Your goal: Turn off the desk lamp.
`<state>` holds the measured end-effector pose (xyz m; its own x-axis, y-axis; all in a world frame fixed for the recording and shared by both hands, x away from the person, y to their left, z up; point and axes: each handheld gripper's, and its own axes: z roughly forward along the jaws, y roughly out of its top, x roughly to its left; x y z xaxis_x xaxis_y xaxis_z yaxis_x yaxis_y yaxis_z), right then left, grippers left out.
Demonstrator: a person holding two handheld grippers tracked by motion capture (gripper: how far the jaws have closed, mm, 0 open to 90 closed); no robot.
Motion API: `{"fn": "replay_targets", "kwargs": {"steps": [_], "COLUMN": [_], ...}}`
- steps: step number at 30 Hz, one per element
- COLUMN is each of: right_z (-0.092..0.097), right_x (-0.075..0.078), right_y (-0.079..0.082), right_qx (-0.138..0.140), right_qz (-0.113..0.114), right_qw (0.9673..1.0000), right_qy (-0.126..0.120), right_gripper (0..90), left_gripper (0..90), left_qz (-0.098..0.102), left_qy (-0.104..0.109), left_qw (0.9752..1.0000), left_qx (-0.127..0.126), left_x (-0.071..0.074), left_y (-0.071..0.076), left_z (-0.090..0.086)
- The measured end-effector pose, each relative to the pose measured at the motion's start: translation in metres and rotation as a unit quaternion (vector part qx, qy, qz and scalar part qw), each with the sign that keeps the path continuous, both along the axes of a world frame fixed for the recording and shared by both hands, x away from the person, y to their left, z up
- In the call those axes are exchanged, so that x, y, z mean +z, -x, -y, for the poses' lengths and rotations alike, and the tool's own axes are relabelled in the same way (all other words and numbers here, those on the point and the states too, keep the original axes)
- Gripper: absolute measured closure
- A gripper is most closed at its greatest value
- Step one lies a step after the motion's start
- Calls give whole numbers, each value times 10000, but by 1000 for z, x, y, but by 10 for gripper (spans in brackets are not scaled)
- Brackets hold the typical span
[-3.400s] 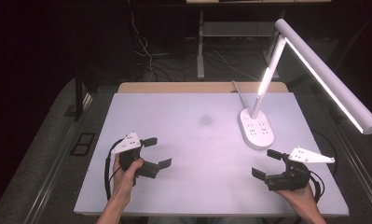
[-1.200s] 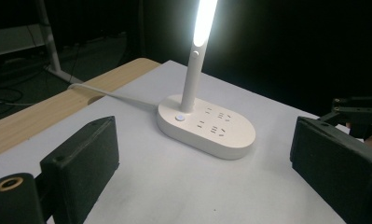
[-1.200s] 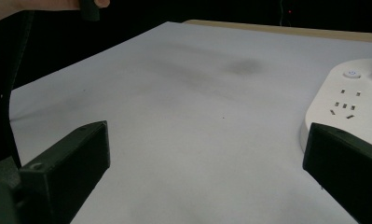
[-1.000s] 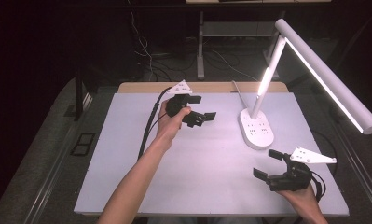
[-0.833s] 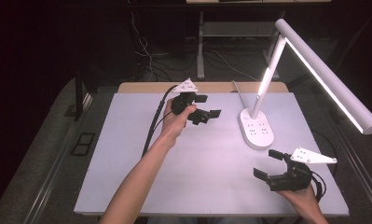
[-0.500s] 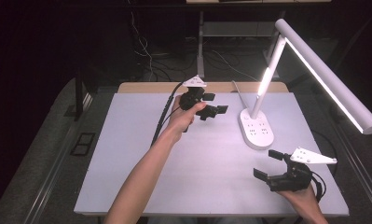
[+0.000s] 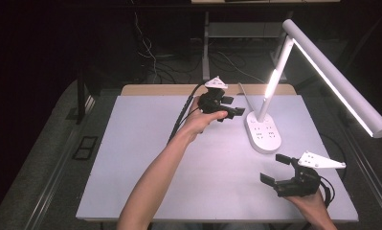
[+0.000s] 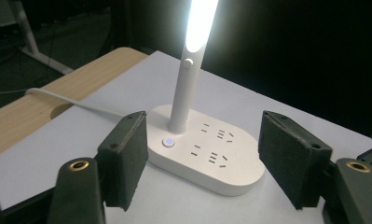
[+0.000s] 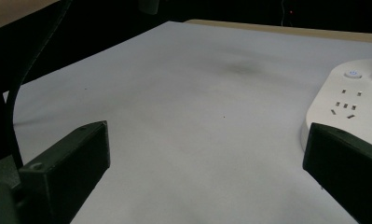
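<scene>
Darkness surrounds the pale tabletop (image 7: 131,158). Toward its far right stands a lit white desk lamp (image 7: 263,132), its base carrying sockets and a power button (image 8: 168,142). Just left of that base hovers the left gripper (image 7: 227,107), jaws wide apart, empty. Near the front right, the right gripper (image 7: 275,170) gapes, holding nothing.

Both forearms are bare, with no sleeve showing. The left gripper (image 7: 225,106) is black, topped by a pale grey three-cornered plate, and a black cable trails from it along the arm. The right gripper (image 7: 277,168) is the same black build with its own grey plate, dotted with small holes, and a looped black cable behind. Seen close, the jaws are matte black rectangular blocks with grainy faces, fixed by brass-coloured screws.
</scene>
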<state>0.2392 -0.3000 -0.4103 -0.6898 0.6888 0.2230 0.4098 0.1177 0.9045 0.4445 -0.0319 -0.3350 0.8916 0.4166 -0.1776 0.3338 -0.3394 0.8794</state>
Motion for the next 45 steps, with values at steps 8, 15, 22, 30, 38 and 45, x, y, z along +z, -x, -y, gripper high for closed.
{"fn": "replay_targets", "kwargs": {"steps": [8,15,22,30,38,45], "right_z": [0,0,1,2,3,3], "right_x": [0,0,1,1,1,1], "right_y": [0,1,2,1,1,1], "right_qx": [12,-7,-15,-31,-36,-21], "right_qz": [-6,-11,-19,-6,9,-5], "right_qw": [10000,10000,10000,10000,10000,10000], "right_qy": [6,3,-15,-24,-47,-38], "right_gripper": [4,4,4,4,4,4], "left_gripper": [453,582,800,900,900,900], "left_qz": [-12,-52,-343,-428,-558,-790], "left_qy": [-40,-27,127,-73,-43,0], "left_qw": [10000,10000,9992,9988,9977,9960], "left_qx": [-4,25,128,213,369,418], "left_x": [-4,-9,-18,-31,-51,-66], "left_y": [-10,-19,-27,-40,-51,-56], "left_z": [13,25,32,40,51,55]}}
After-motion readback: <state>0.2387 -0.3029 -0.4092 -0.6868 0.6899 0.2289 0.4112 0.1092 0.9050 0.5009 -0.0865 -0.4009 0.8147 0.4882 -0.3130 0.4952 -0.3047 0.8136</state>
